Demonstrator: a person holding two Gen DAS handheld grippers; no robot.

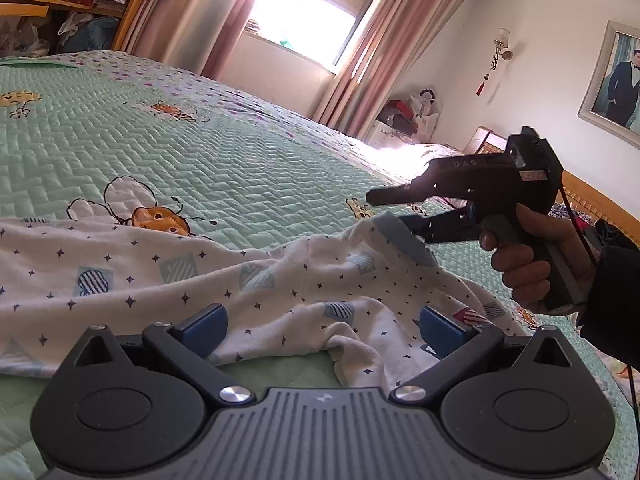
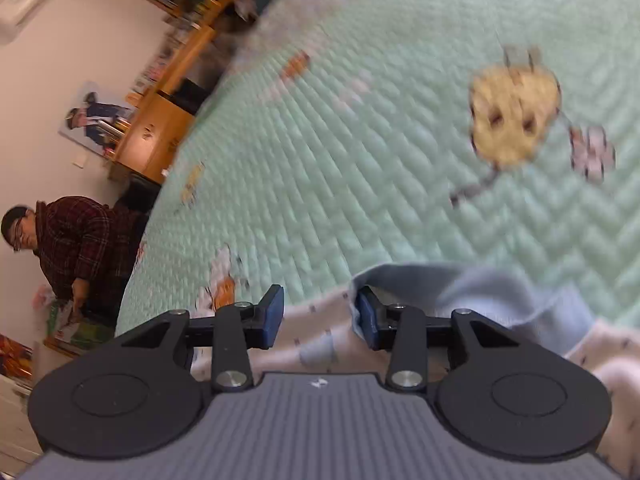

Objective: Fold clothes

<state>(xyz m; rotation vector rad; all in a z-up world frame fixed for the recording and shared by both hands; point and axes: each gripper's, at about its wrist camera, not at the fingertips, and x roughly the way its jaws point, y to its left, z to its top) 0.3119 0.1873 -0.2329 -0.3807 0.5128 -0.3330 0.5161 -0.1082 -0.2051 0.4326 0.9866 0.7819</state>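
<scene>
Right tongs (image 2: 318,316) apart over blurred garment (image 2: 320,344); cuff (image 2: 460,284) unclamped.

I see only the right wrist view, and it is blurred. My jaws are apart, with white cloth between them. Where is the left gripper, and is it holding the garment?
Observer: The left gripper is open. The white garment lies between its pads, not pinched.
Operator: How does the grey-blue cuff sit at my gripper?
Observer: In the left wrist view, the cuff drapes over the lower finger of the right gripper and seems raised off the bedspread.
Operator: Is the garment flat?
Observer: No, it lies rumpled and spreads toward the left of that view.
</scene>
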